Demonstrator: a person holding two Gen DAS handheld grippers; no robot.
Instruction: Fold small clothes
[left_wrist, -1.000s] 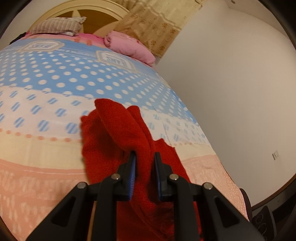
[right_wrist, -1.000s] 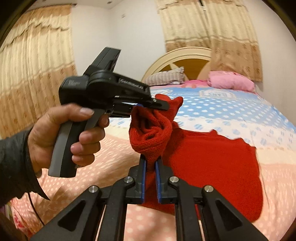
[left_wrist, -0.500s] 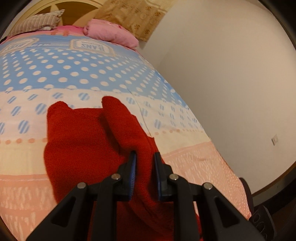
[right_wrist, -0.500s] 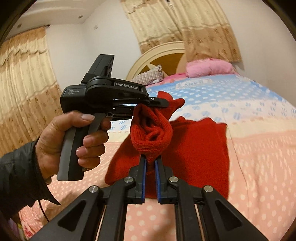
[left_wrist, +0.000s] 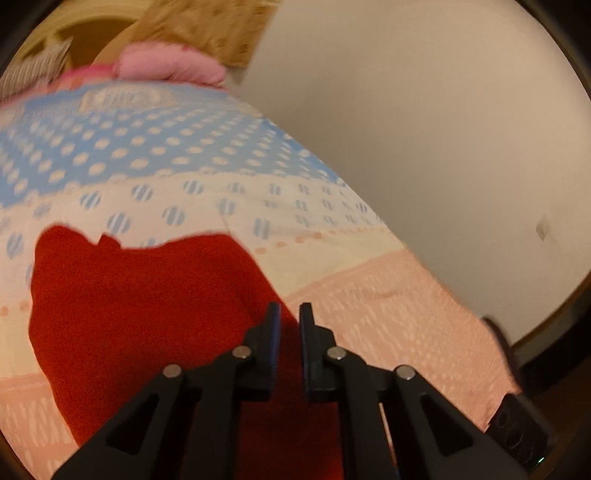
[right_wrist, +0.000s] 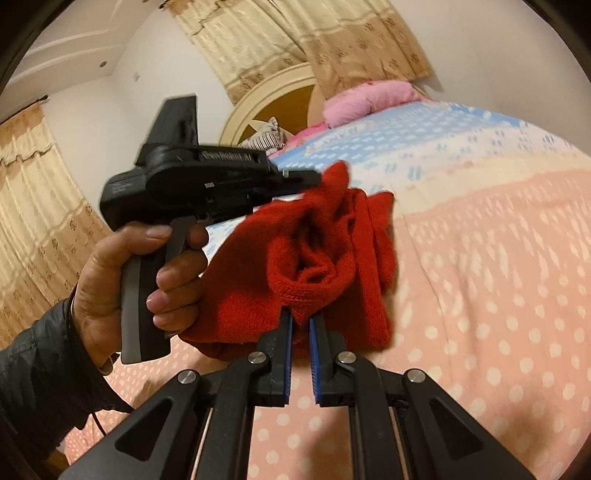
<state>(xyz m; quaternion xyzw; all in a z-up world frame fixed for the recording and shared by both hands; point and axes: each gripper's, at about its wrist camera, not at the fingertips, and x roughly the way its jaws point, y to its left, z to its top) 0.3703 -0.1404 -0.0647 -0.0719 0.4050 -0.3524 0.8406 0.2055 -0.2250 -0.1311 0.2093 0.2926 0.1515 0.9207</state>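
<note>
A small red knitted garment (left_wrist: 140, 314) lies partly on the bed and is lifted at one side. My left gripper (left_wrist: 288, 314) is shut on its edge, with red cloth pinched between the blue pads. In the right wrist view the garment (right_wrist: 314, 258) hangs bunched between both grippers. My right gripper (right_wrist: 300, 319) is shut on a lower fold of it. The left gripper (right_wrist: 310, 177), held in a hand, grips the upper corner. Both frames are blurred by motion.
The bed (left_wrist: 369, 314) has a spread that is blue with dots, cream, then pink. A pink pillow (left_wrist: 170, 66) and a striped pillow (right_wrist: 266, 136) lie at the headboard (right_wrist: 269, 96). A bare wall (left_wrist: 424, 129) runs along the bed's right side. Curtains (right_wrist: 37, 221) hang on the left.
Both grippers have carried the held edge across the garment, so more red cloth now lies flat under the left gripper. The bunched fold between the grippers sits lower and closer to the bed.
</note>
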